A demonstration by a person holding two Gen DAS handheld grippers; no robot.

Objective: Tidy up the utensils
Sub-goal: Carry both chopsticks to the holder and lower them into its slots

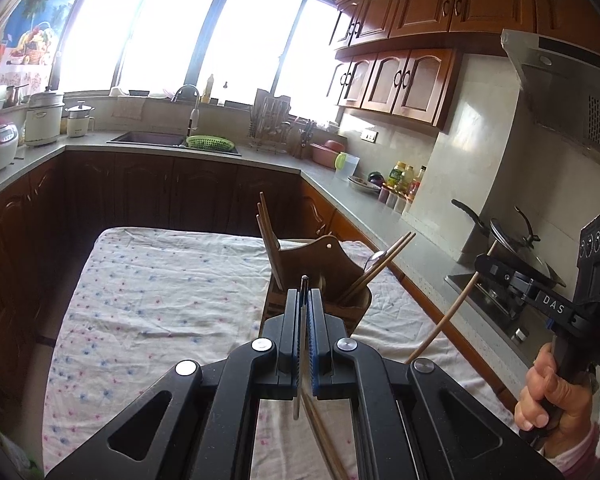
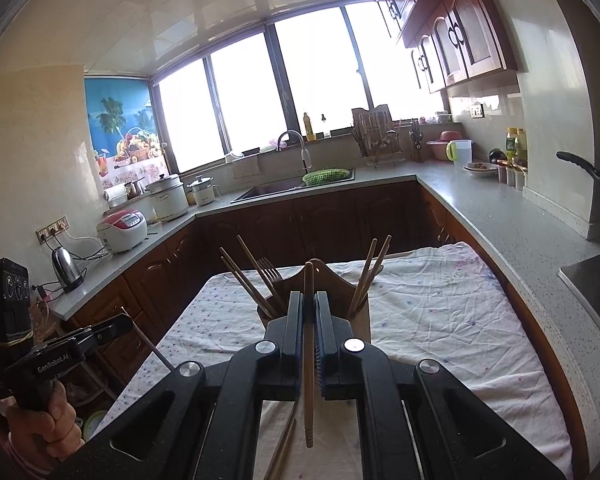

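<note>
A wooden utensil holder [image 1: 320, 268] stands on the cloth-covered table [image 1: 160, 280], with chopsticks [image 1: 384, 264] leaning out of its compartments. My left gripper [image 1: 305, 294] is shut on a thin metal utensil handle [image 1: 302, 320], just in front of the holder. My right gripper [image 2: 309, 300] is shut on a wooden chopstick [image 2: 309, 360], held upright before the holder [image 2: 320, 280]. In the right wrist view the holder carries chopsticks [image 2: 368, 276] and a fork [image 2: 269, 270]. The right gripper also shows in the left wrist view [image 1: 480, 262], holding its chopstick [image 1: 444, 318]. Loose chopsticks [image 1: 320, 432] lie on the table below.
Kitchen counters [image 2: 500, 216] wrap around the table, with a sink [image 2: 268, 190], a green basket [image 2: 326, 176], rice cookers [image 2: 122, 230] and a kettle [image 2: 66, 268]. A stove with a pan [image 1: 512, 248] is at the right. The left gripper is at the left edge [image 2: 112, 326].
</note>
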